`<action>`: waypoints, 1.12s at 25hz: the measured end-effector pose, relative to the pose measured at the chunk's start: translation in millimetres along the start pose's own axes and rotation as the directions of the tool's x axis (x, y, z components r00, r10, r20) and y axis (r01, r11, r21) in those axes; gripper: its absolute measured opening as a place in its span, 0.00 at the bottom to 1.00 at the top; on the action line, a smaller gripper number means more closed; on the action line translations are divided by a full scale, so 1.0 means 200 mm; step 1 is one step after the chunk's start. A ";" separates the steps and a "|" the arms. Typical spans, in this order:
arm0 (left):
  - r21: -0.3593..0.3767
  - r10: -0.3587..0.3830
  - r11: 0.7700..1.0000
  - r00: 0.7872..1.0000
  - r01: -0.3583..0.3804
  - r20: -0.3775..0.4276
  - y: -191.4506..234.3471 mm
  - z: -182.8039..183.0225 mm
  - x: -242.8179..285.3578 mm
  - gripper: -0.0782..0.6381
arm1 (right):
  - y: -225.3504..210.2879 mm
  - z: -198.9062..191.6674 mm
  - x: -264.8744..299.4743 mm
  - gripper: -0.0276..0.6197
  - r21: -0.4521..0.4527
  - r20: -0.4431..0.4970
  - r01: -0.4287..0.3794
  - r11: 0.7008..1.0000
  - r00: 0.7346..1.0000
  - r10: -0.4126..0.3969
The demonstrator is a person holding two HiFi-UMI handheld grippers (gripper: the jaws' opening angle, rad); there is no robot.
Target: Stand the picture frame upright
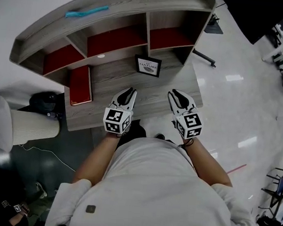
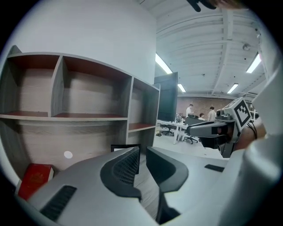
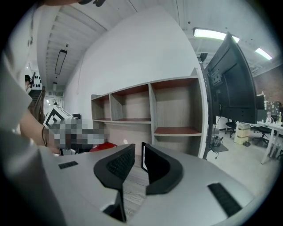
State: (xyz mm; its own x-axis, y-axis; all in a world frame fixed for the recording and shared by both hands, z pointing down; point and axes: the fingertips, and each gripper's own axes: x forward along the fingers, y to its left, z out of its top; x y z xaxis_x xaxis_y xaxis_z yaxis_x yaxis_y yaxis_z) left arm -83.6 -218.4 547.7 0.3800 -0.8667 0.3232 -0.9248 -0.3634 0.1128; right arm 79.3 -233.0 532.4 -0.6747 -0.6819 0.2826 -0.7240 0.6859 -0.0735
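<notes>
Toward the back edge of the surface [image 1: 112, 80], by the shelves [image 1: 141, 4], our picture frame [image 1: 148, 65] looks upright. We judge it light, stiff, its glass fragile: take the side rails. Left claw [image 1: 130, 91] and right claw [image 1: 176, 94] hover narrow and empty near the front edge.

- Your picture frame [image 1: 148, 66] has a black border and a white print inside.
- It stands upright, facing you, just in front of the shelf unit [image 1: 115, 13], by the divider between its middle and right compartments.
</notes>
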 end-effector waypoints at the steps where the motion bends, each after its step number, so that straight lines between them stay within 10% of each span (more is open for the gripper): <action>1: 0.000 -0.001 1.000 1.000 0.001 0.002 -0.01 0.00 -0.01 0.20 | -0.01 0.00 -0.01 0.16 -0.005 0.003 0.001 1.000 1.000 -0.001; 28: 0.025 0.057 0.998 0.995 -0.060 0.086 -0.29 0.25 -0.34 0.13 | 0.02 0.13 -0.30 0.07 -0.057 0.072 -0.141 0.988 0.987 0.145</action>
State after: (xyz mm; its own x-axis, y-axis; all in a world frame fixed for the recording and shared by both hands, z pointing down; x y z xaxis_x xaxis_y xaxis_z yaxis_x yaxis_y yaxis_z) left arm -54.1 -155.7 471.5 0.3265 -0.9124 0.2469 -0.9451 -0.3192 0.0700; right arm 113.6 -195.9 489.9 -0.7808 -0.5921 0.1996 -0.6126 0.7882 -0.0583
